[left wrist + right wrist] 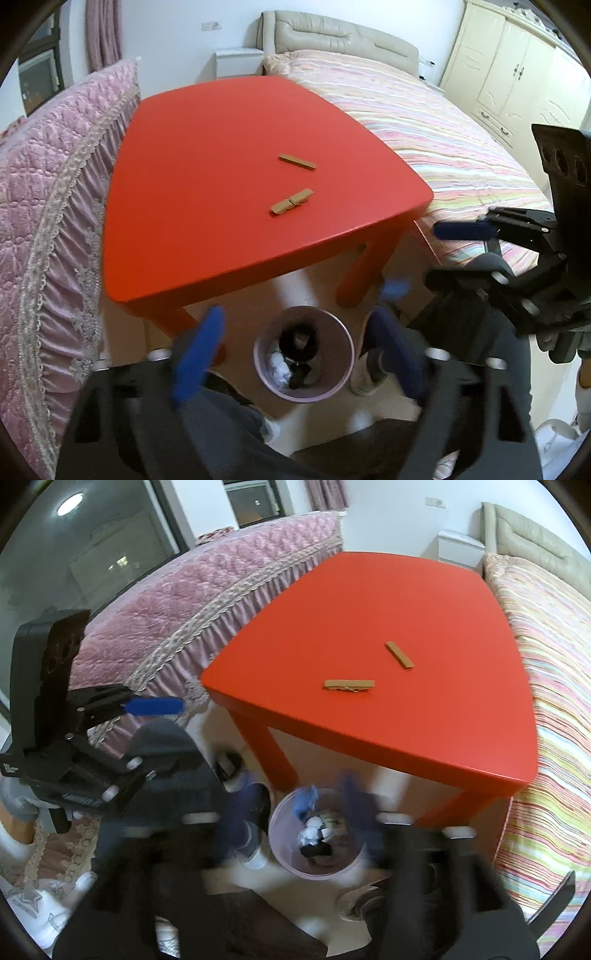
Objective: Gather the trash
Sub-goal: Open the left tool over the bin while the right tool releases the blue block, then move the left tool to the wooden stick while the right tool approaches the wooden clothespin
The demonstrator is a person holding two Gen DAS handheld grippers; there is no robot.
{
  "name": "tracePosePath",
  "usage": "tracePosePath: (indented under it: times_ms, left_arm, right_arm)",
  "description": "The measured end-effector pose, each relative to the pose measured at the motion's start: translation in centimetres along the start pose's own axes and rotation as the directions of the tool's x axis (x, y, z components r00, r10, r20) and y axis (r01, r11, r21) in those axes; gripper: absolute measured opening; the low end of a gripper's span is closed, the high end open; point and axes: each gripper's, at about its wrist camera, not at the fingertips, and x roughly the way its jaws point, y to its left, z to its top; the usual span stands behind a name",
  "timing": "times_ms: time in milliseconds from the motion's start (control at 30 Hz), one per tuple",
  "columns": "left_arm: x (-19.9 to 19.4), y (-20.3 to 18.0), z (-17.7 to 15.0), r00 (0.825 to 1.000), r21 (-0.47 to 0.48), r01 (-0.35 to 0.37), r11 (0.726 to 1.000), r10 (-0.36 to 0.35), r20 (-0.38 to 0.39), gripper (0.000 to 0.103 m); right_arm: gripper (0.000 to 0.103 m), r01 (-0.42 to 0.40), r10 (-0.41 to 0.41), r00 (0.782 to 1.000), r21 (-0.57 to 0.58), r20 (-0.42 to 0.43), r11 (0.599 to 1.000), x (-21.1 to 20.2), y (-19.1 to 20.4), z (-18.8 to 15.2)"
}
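A lilac waste bin [256,350] [274,832] stands on the floor under the near edge of the red table [221,166] [369,602]. It holds white crumpled paper and black scraps. Two tan flat strips lie on the tabletop, one farther back [297,161] [399,655] and one nearer [291,201] [349,685]. My left gripper [299,317] hangs over the bin, open, with nothing between its blue fingers [199,354]. My right gripper [299,801] hangs over the same bin from the other side, blurred, jaws apart and empty. A blurred blue shape [306,801] shows at the bin's rim; I cannot tell what it is.
A pink quilted bed cover [55,184] [192,602] flanks the table on one side and a striped bedspread [443,140] [554,664] on the other. A person's grey trouser legs and shoes [369,373] stand close beside the bin. Cream wardrobes [517,74] line the far wall.
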Motion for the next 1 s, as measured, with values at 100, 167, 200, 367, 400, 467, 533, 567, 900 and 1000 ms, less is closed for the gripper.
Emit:
tracePosePath:
  times_ms: [100,167,200,367,400,467,533,567,900,1000]
  left_arm:
    - [0.0,0.4,0.1,1.000,-0.008,-0.020,1.000,0.020,0.000,0.093]
    - [-0.1,0.7,0.2,1.000,-0.018,-0.026,1.000,0.026,0.006,0.095]
    - [-0.2,0.8,0.2,0.999,-0.018,-0.032,0.999,0.032,0.010,0.095]
    - [-0.1,1.0,0.4,0.999,-0.023,-0.033,0.999,0.034,0.008,0.095]
    - [-0.1,1.0,0.3,1.000,-0.025,-0.030,0.999,0.031,0.008,0.095]
    - [-0.1,1.1,0.3,1.000,-0.029,-0.027,0.999,0.027,0.006,0.095]
    - [-0.1,1.1,0.3,1.000,-0.030,-0.025,0.999,0.025,0.006,0.095]
    - [-0.1,1.1,0.3,1.000,-0.031,-0.025,0.999,0.025,0.007,0.095]
    - [-0.1,1.1,0.9,0.999,-0.013,-0.012,1.000,0.012,0.031,0.095]
    - [-0.1,1.0,1.4,0.999,-0.003,-0.015,1.000,0.015,0.034,0.095]
  right_arm:
    - [0.093,0.026,-0.027,1.000,0.023,0.007,0.999,-0.1,-0.5,-0.1]
    - [0.095,0.027,-0.027,1.000,0.031,0.002,0.999,0.0,-0.8,0.0]
    - [0.097,0.029,-0.029,1.000,0.033,0.003,0.999,0.0,-0.8,0.0]
    - [0.098,0.025,-0.025,1.000,0.043,0.002,0.999,0.0,-0.9,-0.1]
    - [0.099,0.026,-0.026,1.000,0.044,0.001,0.999,0.1,-0.9,-0.1]
    - [0.099,0.028,-0.028,1.000,0.047,0.003,0.999,0.0,-1.0,-0.1]
    - [0.100,0.031,-0.031,1.000,0.051,0.002,0.998,-0.1,-1.1,-0.1]
    - [0.100,0.032,-0.032,0.999,0.052,0.002,0.998,-0.1,-1.1,-0.1]
    - [0.100,0.040,-0.040,0.999,0.077,0.006,0.996,-0.3,-1.9,0.5]
    - [0.100,0.046,-0.047,0.999,0.078,0.010,0.996,-0.4,-2.3,1.0]
